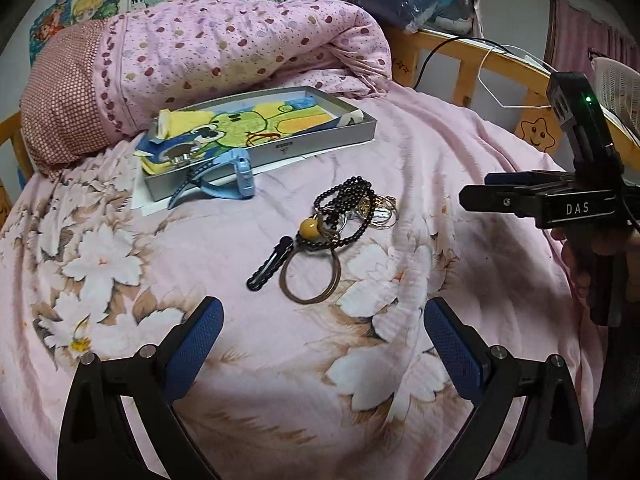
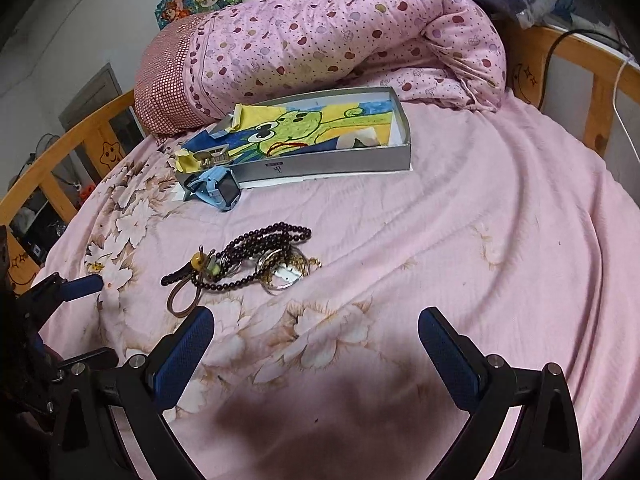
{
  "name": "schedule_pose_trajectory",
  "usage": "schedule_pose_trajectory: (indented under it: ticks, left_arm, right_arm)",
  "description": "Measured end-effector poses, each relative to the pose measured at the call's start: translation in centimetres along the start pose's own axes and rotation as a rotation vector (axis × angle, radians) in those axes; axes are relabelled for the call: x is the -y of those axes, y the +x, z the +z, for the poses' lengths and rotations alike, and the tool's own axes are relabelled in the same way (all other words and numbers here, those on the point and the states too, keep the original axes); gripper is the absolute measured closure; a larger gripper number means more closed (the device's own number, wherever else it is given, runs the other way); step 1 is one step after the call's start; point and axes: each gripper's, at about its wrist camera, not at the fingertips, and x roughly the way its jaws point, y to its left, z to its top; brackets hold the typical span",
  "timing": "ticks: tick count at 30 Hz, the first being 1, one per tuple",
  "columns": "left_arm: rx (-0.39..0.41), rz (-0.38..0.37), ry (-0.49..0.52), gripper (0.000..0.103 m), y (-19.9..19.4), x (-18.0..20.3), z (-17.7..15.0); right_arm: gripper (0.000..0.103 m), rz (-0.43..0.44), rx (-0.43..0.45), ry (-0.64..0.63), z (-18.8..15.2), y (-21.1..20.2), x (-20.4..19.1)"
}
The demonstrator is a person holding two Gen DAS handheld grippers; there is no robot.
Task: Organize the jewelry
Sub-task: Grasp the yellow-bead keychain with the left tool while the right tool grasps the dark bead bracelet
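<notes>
Task barely begun: tangled pile of dark beads and metal rings (image 1: 352,216) left unsorted on pink floral bedsheet (image 1: 440,152); shallow grey box (image 1: 320,140) nearby. Left gripper (image 1: 324,344) and right gripper (image 2: 316,350) both held wide, nothing gripped.

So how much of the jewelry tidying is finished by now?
Little looks done. The grey box holds a frog drawing and a metal piece near its end. Nothing is in hand: the left gripper and right gripper both have open, empty jaws. The bead string, rings, black clip and blue watch lie on the bed.
</notes>
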Motion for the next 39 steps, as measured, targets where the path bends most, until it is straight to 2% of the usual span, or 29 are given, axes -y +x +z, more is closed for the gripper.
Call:
schedule_pose_trajectory:
  ticks: [5,7,10,12,14,23,26,28,30,35,36,37,39]
  left_arm:
    - [-0.038,-0.026,-0.025,0.025,1.6,-0.3,0.6]
    - [-0.052,-0.039,-0.045,0.031,2.3,-0.5,0.9]
    - [-0.061,-0.044,-0.056,0.034,3.0,-0.5,1.2]
    - [-0.077,-0.043,-0.061,0.047,3.7,-0.5,1.4]
    - [-0.098,-0.041,-0.066,0.052,4.4,-0.4,1.5]
    - [-0.155,-0.032,-0.086,0.056,6.6,-0.6,1.5]
    - [-0.168,-0.008,-0.069,0.068,7.2,-0.5,1.4]
    - [-0.166,0.006,-0.053,0.072,7.4,-0.4,1.4]
    - [-0.162,0.020,-0.038,0.083,7.4,-0.2,1.3]
    - [-0.163,0.050,0.002,0.096,7.6,0.4,1.1]
    - [-0.163,0.053,0.006,0.098,7.6,0.5,1.1]
    - [-0.164,0.058,0.012,0.099,7.5,0.6,1.0]
    - [-0.165,0.061,0.017,0.099,7.5,0.8,1.0]
  right_arm:
    - [0.018,0.026,0.009,-0.010,0.7,1.0,0.4]
    - [0.032,0.030,0.018,-0.019,1.0,1.6,0.6]
    - [0.039,0.050,0.020,-0.020,1.5,2.4,0.8]
    - [0.042,0.067,0.017,-0.022,1.9,3.1,0.9]
    - [0.044,0.085,0.011,-0.025,2.3,4.0,0.9]
    - [0.048,0.166,-0.045,-0.055,3.9,8.3,0.1]
    - [0.048,0.176,-0.063,-0.065,4.4,9.4,-0.3]
    - [0.048,0.181,-0.074,-0.070,4.6,10.0,-0.6]
    - [0.048,0.183,-0.090,-0.070,4.5,10.5,-0.7]
    - [0.058,0.179,-0.098,-0.074,4.3,10.9,-1.0]
    - [0.064,0.183,-0.100,-0.068,4.2,10.9,-1.0]
    - [0.068,0.183,-0.100,-0.068,4.2,10.9,-1.0]
    - [0.071,0.173,-0.100,-0.070,4.2,10.8,-1.0]
